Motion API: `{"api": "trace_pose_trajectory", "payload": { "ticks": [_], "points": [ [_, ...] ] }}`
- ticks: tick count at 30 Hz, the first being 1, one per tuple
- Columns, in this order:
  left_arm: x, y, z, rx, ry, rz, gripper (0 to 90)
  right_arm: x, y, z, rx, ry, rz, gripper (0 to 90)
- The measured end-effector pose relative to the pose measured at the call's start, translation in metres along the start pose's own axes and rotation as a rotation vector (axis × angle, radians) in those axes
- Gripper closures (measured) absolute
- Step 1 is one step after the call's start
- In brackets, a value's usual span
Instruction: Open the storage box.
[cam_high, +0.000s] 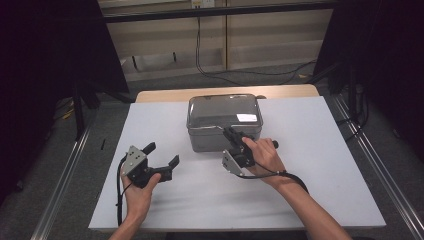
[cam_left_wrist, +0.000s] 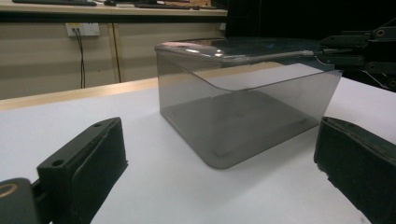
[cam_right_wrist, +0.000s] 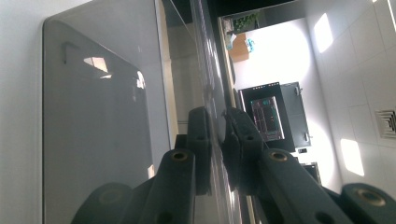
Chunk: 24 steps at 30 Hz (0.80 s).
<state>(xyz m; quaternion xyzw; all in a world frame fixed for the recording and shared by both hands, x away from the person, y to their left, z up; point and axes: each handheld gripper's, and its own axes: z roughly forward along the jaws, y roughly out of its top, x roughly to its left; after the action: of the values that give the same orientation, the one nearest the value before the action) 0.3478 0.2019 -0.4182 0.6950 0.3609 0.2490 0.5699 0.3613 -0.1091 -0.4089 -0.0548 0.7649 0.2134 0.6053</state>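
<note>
Smoky grey translucent plastic is what the work turns on: a rounded rectangular box (cam_high: 224, 122) with a clear lid sits near the middle of the white-topped bench (cam_high: 310, 175), toward its far edge. Going from the left, the left tongs (cam_high: 162, 154) rest low on the bench, well apart from the box and angled toward it, with the jaws spread wide and nothing between them; in the left gripper view the two black pads frame the box (cam_left_wrist: 243, 116) from a short way off. At the box's near edge, the right tongs (cam_high: 231, 133) have closed on the rim of the clear flat lid (cam_high: 225, 111), and the right gripper view shows the two jaws pinched narrow on that thin edge (cam_right_wrist: 215, 126), one pad on each face of it. I judge this to be the lid-opening step, with the grip made and the lift not yet begun, since the lid lies flat on the box. The next move calls for raising the near edge steadily while the pinch holds, because the edge is thin and slick. The free left tongs could steady the box wall if the body starts to rise with the lid.
</note>
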Motion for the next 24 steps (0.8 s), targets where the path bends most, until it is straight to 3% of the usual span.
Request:
{"api": "trace_pose_trajectory", "payload": {
  "ticks": [3,11,13,15,19,21,24],
  "points": [
    [0.002,0.002,0.006,-0.013,-0.018,-0.009,1.7,-0.001,0.000,0.000,-0.002,-0.001,0.005,80.7],
    [0.001,0.006,0.020,0.000,-0.016,0.040,2.0,-0.002,0.000,0.000,-0.006,-0.010,0.018,80.6],
    [0.001,0.007,0.027,0.006,-0.033,0.053,3.9,-0.003,0.000,0.000,-0.007,-0.011,0.017,80.7],
    [-0.001,0.008,0.031,0.000,-0.036,0.027,5.0,-0.004,0.000,0.000,-0.007,-0.013,0.019,80.7],
    [-0.001,0.012,0.037,-0.005,-0.039,0.038,5.2,-0.005,0.000,0.000,-0.006,-0.016,0.020,80.6],
    [0.000,0.016,0.043,0.000,-0.036,0.072,5.3,-0.007,0.001,0.001,-0.004,-0.018,0.024,80.2],
    [0.000,0.019,0.048,0.003,-0.036,0.080,5.4,-0.008,0.001,0.001,-0.002,-0.019,0.031,79.8]
  ]
}}
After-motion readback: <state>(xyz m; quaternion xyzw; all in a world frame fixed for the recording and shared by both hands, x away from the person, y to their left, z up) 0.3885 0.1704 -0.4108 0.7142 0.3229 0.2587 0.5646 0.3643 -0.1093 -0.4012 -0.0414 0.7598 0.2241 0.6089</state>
